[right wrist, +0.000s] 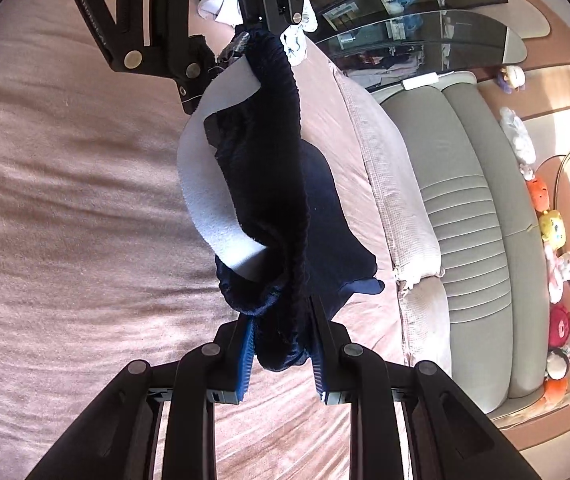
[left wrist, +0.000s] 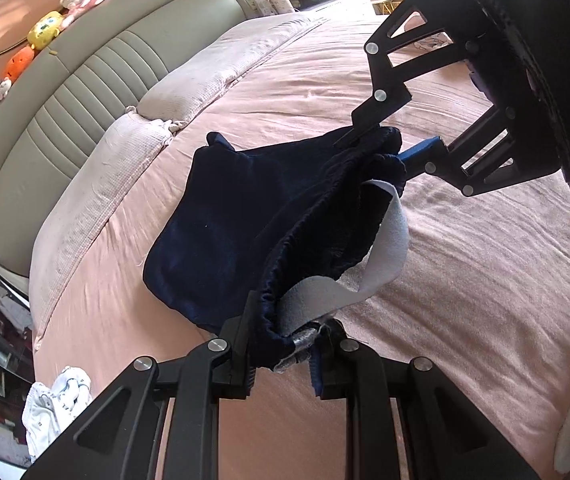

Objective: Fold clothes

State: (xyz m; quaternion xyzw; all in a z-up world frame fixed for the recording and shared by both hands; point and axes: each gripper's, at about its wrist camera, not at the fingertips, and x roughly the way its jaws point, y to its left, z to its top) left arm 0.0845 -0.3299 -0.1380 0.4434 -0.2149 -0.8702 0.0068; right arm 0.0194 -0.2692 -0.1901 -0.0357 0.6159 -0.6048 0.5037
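A dark navy garment (left wrist: 245, 216) with a pale grey inner waistband (left wrist: 385, 248) hangs stretched between both grippers above the pink bed. My left gripper (left wrist: 281, 344) is shut on one end of its gathered waistband, at the bottom of the left wrist view. My right gripper (left wrist: 385, 144) is shut on the other end and shows at the upper right there. In the right wrist view the garment (right wrist: 285, 200) runs from my right gripper (right wrist: 281, 344) up to the left gripper (right wrist: 241, 44). The garment's lower part rests on the bedspread.
The pink bedspread (left wrist: 465, 260) spreads wide on all sides. Pillows (left wrist: 189, 92) lie along a grey padded headboard (left wrist: 65, 112) lined with plush toys (left wrist: 45, 30). A white patterned garment (left wrist: 57, 404) lies at the bed's edge. Glass shelves (right wrist: 425, 24) stand beside the bed.
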